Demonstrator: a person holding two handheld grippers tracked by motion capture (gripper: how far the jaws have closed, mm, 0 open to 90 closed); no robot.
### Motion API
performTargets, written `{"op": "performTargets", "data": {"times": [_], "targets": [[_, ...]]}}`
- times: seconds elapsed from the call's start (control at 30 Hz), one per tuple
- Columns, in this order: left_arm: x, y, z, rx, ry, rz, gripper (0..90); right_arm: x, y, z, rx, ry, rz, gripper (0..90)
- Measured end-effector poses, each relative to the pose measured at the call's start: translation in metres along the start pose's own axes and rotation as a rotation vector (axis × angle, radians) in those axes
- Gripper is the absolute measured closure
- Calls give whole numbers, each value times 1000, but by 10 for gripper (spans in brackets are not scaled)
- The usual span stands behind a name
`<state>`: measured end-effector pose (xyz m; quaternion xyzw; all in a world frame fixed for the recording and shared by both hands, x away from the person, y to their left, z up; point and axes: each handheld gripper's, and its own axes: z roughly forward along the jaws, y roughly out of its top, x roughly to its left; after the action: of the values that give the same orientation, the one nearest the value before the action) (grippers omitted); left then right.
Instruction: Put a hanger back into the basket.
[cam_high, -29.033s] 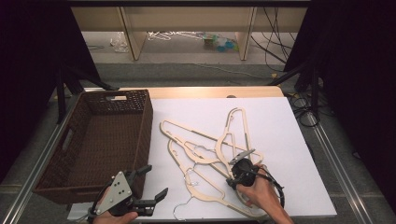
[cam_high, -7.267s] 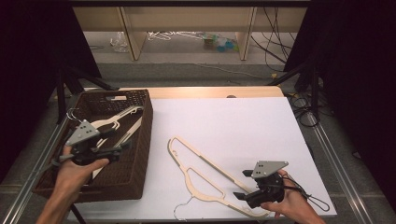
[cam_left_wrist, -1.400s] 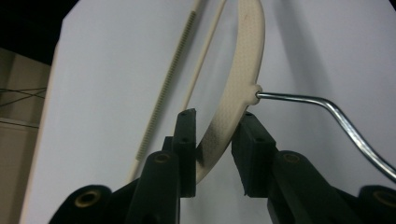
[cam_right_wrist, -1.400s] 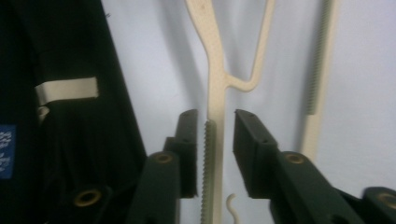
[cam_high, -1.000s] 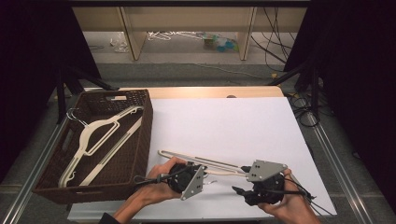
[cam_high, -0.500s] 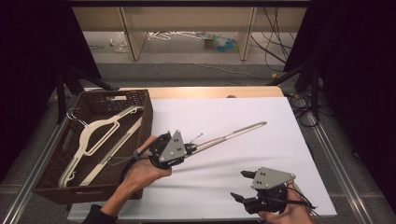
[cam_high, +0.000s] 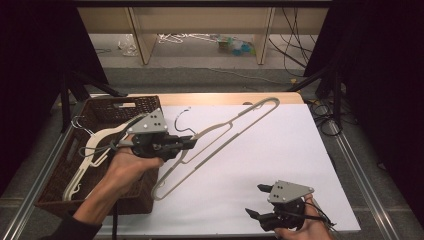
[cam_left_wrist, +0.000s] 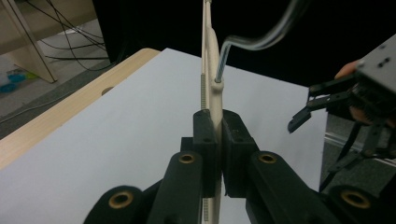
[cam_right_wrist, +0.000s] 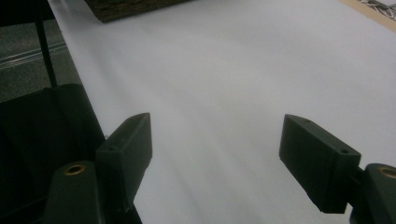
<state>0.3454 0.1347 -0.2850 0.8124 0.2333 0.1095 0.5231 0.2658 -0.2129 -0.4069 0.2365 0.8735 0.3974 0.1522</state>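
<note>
My left gripper (cam_left_wrist: 212, 140) has its jaws closed flat on the neck of a cream hanger (cam_high: 220, 137), just below the point where the metal hook (cam_left_wrist: 261, 42) enters the body. In the left gripper view the hanger stands edge-on between the pads, upright, with a ribbed strip running along its near edge. In the high view I hold it clear of the white table (cam_high: 300, 165), tilted, with one end over the far edge of the table and the other end low beside the brown basket (cam_high: 65, 165).

My right gripper (cam_right_wrist: 217, 154) has its jaws spread wide with nothing between them. It hovers low over bare table at the near right corner, well apart from the hanger.

Handling judgement:
1. The hanger looks light and stiff. It is a thin flat frame, so I expect no sag along its length.
2. It is long against the pad width. Held near the neck, the far end will swing with any wrist roll, so I move slowly.
3. The finish looks smooth. A grip on the flat faces, as now, resists slip better than a grip on the narrow edges.
4. The hook is thin wire and can snag the weave of the basket or the two hangers (cam_high: 95, 150) already lying inside it.

The basket sits at the left of the table, just beside my left hand (cam_high: 125, 170).
</note>
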Motion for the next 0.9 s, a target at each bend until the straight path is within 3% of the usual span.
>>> {"op": "performTargets", "data": {"times": [0.13,0.23,0.63,0.77,0.9], "targets": [[7,7,-15,-20,-10,-42,855,-1,-2,3,10,1,-6,249],[9,13,-26,-19,15,-35,855,0,-3,4,12,5,-6,253],[14,32,-57,-27,46,-26,856,0,-4,6,26,7,-8,254],[24,35,-72,-39,85,-30,856,-1,-4,5,24,7,-7,254],[40,30,-87,-17,154,-41,856,-1,-4,5,27,7,0,254]]}}
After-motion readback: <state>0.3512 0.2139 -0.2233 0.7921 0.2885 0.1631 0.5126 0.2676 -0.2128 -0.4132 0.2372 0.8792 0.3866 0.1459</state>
